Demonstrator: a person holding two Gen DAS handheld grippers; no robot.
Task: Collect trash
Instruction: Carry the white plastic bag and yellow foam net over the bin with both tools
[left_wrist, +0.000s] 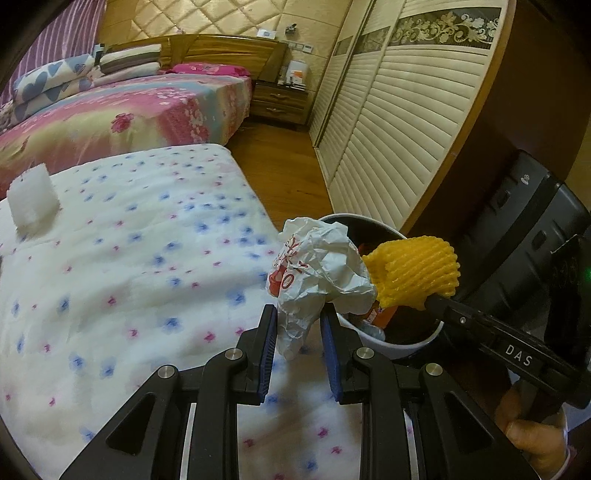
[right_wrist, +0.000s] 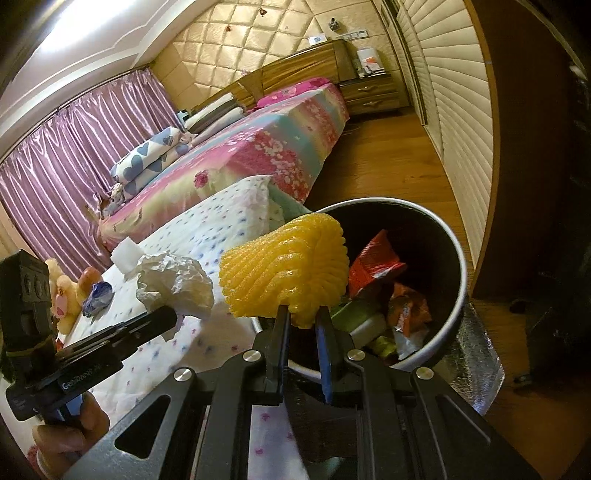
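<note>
Two grippers are hanging by the bin (right_wrist: 448, 236). Left gripper (left_wrist: 298, 325) is pinching crumpled paper (left_wrist: 321, 266) beside the rim; right gripper (right_wrist: 302, 321) is clamping yellow foam net (right_wrist: 288, 266) over it.

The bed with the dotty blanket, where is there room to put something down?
The dotted blanket is bare between the white foam block and the bin. It is crowded at the bin: wrappers inside, crumpled paper and yellow foam net above.
</note>
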